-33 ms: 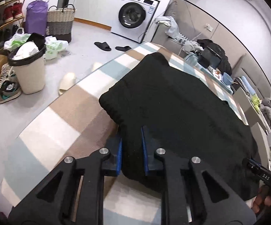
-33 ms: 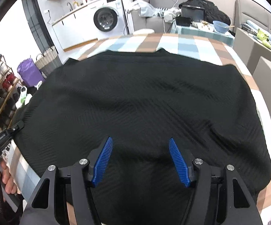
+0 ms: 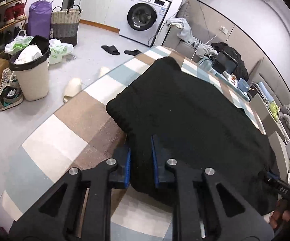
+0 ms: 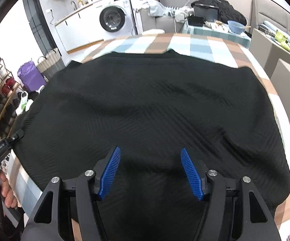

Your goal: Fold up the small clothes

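**Two Grippers at the Near Hem: Risks of an Uneven Lift**

Both grippers stood at the near edge of the black knit garment (image 4: 155,104), which lay spread flat across the checked tablecloth (image 3: 68,140) and covered most of it. We saw the left gripper (image 3: 141,158) with its jaws closing on the garment's near left corner; a thick roll of fabric sat between the blue pads (image 3: 128,165), which pressed on it from both sides. The right gripper (image 4: 150,172) hovered over the near hem with its jaws spread wide, and nothing was pinched between them.

We judged the following failure modes from this position:

1. Uneven lift. With only one corner gripped, raising the left side alone would likely drag the garment askew across the cloth.
2. Multi-layer grab. The left pads held a bunched roll, not a single edge; a fold begun from it could trap a crease.
3. Missed pinch. The right jaws sat above flat fabric; closing without pressing down could slide off the knit.
4. Tablecloth capture. A deep pinch at the corner could catch the cloth beneath.
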`<state>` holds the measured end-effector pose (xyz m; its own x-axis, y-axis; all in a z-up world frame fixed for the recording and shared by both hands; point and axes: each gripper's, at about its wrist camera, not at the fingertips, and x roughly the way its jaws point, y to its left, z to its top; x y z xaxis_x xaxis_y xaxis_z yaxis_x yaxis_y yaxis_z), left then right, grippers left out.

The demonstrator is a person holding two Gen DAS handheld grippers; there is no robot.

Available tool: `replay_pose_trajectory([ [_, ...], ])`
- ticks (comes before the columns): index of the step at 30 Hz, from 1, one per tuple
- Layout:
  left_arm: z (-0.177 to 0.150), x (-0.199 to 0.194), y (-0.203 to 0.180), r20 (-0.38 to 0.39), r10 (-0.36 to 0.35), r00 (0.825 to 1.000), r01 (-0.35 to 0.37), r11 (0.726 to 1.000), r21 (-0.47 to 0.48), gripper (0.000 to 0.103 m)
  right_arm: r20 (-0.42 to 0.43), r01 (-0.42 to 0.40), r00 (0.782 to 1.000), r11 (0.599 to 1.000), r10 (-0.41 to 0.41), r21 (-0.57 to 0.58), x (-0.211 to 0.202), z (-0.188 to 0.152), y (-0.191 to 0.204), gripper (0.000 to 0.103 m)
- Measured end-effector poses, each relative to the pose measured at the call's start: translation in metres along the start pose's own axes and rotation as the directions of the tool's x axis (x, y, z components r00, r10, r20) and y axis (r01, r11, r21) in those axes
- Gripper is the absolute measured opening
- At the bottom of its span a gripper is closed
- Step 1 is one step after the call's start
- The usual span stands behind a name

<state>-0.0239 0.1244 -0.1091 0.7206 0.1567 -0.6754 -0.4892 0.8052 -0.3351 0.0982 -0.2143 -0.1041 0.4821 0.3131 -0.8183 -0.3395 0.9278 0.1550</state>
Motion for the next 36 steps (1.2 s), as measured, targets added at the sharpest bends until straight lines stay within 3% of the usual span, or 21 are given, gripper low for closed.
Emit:
replay_pose_trajectory([
  [3, 0.006, -0.019, -0.018, 0.054, -0.013, 0.998, 0.008, 0.996, 0.085, 0.013, -0.013, 0.008, 1.0, 1.0, -0.008, 0.011, 0.001, -0.005, -0.003, 0.065],
  [6, 0.017, -0.035, -0.059, 0.105, -0.077, 0.991, 0.048, 0.966, 0.255, 0.013, 0.011, -0.001, 1.0, 0.999, 0.001, 0.047, -0.011, -0.007, -0.009, 0.065],
  [9, 0.023, -0.045, -0.113, 0.107, -0.188, 0.976, 0.123, 0.89, 0.44, 0.012, 0.042, -0.003, 0.999, 0.996, -0.001, 0.085, -0.023, -0.011, -0.017, 0.065],
  [11, 0.023, -0.047, -0.152, 0.067, -0.288, 0.955, 0.21, 0.822, 0.53, 0.012, 0.064, 0.014, 0.998, 0.993, -0.022, 0.116, -0.033, -0.015, -0.026, 0.066],
  [14, 0.005, -0.047, -0.206, -0.046, -0.421, 0.906, 0.355, 0.696, 0.624, 0.012, 0.089, 0.055, 0.993, 0.981, -0.072, 0.185, -0.05, -0.025, -0.044, 0.066],
  [16, -0.017, -0.041, -0.234, -0.161, -0.479, 0.863, 0.46, 0.612, 0.644, 0.012, 0.098, 0.09, 0.989, 0.97, -0.114, 0.225, -0.061, -0.03, -0.057, 0.066],
  [18, -0.037, -0.033, -0.251, -0.258, -0.501, 0.826, 0.532, 0.544, 0.648, 0.012, 0.101, 0.118, 0.984, 0.96, -0.147, 0.253, -0.067, -0.033, -0.066, 0.066],
  [20, -0.058, -0.019, -0.259, -0.4, -0.503, 0.766, 0.633, 0.483, 0.605, 0.015, 0.11, 0.116, 0.982, 0.954, -0.152, 0.277, -0.074, -0.035, -0.074, 0.066],
  [21, -0.066, -0.012, -0.26, -0.461, -0.499, 0.734, 0.676, 0.472, 0.565, 0.017, 0.113, 0.107, 0.983, 0.953, -0.144, 0.282, -0.075, -0.035, -0.078, 0.066],
  [22, -0.07, -0.007, -0.258, -0.489, -0.49, 0.721, 0.692, 0.476, 0.543, 0.021, 0.115, 0.092, 0.985, 0.952, -0.131, 0.291, -0.075, -0.034, -0.081, 0.066],
  [23, -0.071, -0.005, -0.256, -0.499, -0.48, 0.722, 0.692, 0.487, 0.533, 0.029, 0.117, 0.056, 0.989, 0.952, -0.096, 0.301, -0.074, -0.031, -0.084, 0.066],
  [24, -0.07, -0.004, -0.252, -0.494, -0.471, 0.731, 0.682, 0.502, 0.531, 0.035, 0.117, 0.033, 0.991, 0.951, -0.072, 0.307, -0.073, -0.029, -0.085, 0.066],
  [26, -0.058, -0.005, -0.238, -0.445, -0.475, 0.759, 0.651, 0.547, 0.526, 0.058, 0.125, -0.081, 0.991, 0.943, 0.042, 0.323, -0.068, -0.024, -0.088, 0.066],
  [28, -0.04, -0.007, -0.22, -0.389, -0.503, 0.772, 0.636, 0.594, 0.493, 0.066, 0.128, -0.19, 0.98, 0.923, 0.155, 0.334, -0.059, -0.016, -0.087, 0.066],
  [29, -0.031, -0.006, -0.211, -0.359, -0.506, 0.784, 0.62, 0.618, 0.484, 0.067, 0.124, -0.247, 0.968, 0.911, 0.218, 0.33, -0.052, -0.012, -0.085, 0.066],
  [32, -0.006, 0.008, -0.182, -0.271, -0.459, 0.846, 0.533, 0.717, 0.45, 0.068, 0.076, -0.258, 0.966, 0.921, 0.246, 0.291, -0.03, -0.004, -0.076, 0.062],
  [34, 0.011, 0.02, -0.168, -0.252, -0.424, 0.87, 0.493, 0.762, 0.421, 0.068, 0.005, -0.224, 0.973, 0.933, 0.232, 0.281, -0.011, -0.003, -0.068, 0.051],
  [35, 0.017, 0.027, -0.161, -0.236, -0.408, 0.882, 0.471, 0.784, 0.404, 0.068, 0.009, -0.221, 0.974, 0.937, 0.227, 0.271, -0.006, -0.002, -0.066, 0.045],
  [36, 0.02, 0.032, -0.157, -0.226, -0.399, 0.889, 0.458, 0.8, 0.389, 0.068, 0.03, -0.22, 0.975, 0.943, 0.22, 0.251, -0.006, 0.0, -0.064, 0.03],
])
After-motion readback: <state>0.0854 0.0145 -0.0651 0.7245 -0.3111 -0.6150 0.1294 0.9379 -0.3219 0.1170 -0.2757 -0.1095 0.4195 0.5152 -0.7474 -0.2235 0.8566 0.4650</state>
